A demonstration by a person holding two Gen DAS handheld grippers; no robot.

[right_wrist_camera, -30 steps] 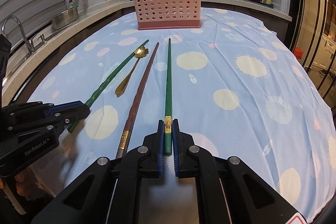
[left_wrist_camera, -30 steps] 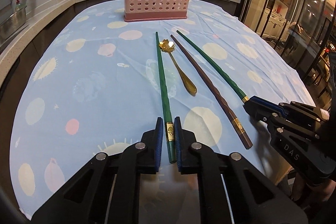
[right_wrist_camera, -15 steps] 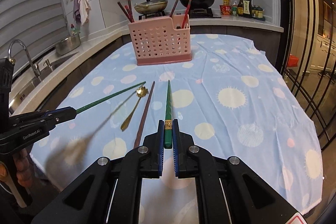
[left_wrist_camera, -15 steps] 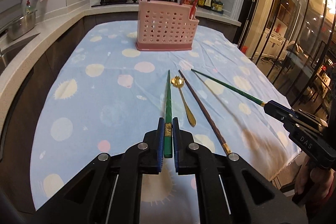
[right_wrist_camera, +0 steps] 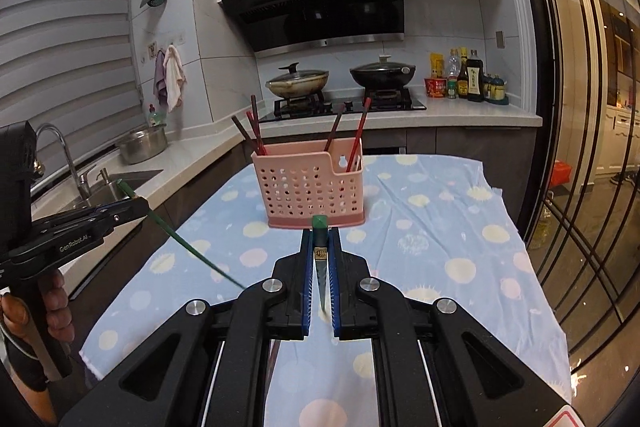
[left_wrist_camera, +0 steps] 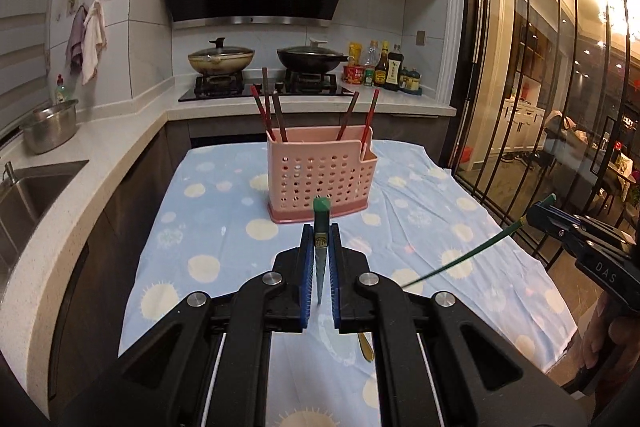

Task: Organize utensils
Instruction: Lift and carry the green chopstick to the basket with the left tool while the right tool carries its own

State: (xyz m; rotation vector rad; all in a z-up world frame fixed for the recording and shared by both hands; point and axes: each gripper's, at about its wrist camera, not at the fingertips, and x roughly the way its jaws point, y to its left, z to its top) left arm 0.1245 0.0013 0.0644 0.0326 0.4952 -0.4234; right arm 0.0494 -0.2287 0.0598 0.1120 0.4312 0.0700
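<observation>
Chopsticks, one green one in each gripper, are held up in the air above the table. The left gripper (left_wrist_camera: pixel 320 251) has its blue pads (left_wrist_camera: pixel 306 267) pinching the left green chopstick (left_wrist_camera: pixel 321 227) near its thick end, at the gold band. The square butt end sticks out just past the fingertips, toward the pink basket (left_wrist_camera: pixel 320 179), and the thin end runs back and down between the fingers (seen nearly end-on from this camera, so its length is foreshortened). From the right wrist view the same stick (right_wrist_camera: pixel 188 247) shows its long axis better: it slants from the left gripper (right_wrist_camera: pixel 136 205) down toward the tablecloth (right_wrist_camera: pixel 440 227), thin tip lowest and clear of the cloth.

The right gripper (right_wrist_camera: pixel 320 251) likewise has its jaws pressed on the right green chopstick (right_wrist_camera: pixel 320 231) at the gold band, butt end forward toward the basket, tip pointing back and down. In the left wrist view this stick (left_wrist_camera: pixel 460 261) angles from the right gripper (left_wrist_camera: pixel 538 213) down and inward over the table.

Several brown and red chopsticks (left_wrist_camera: pixel 276 115) stand tilted in the basket, which sits at the far end of the blue spotted cloth. The gold bowl of a spoon (left_wrist_camera: pixel 366 345) peeks out on the cloth beneath the left gripper.
</observation>
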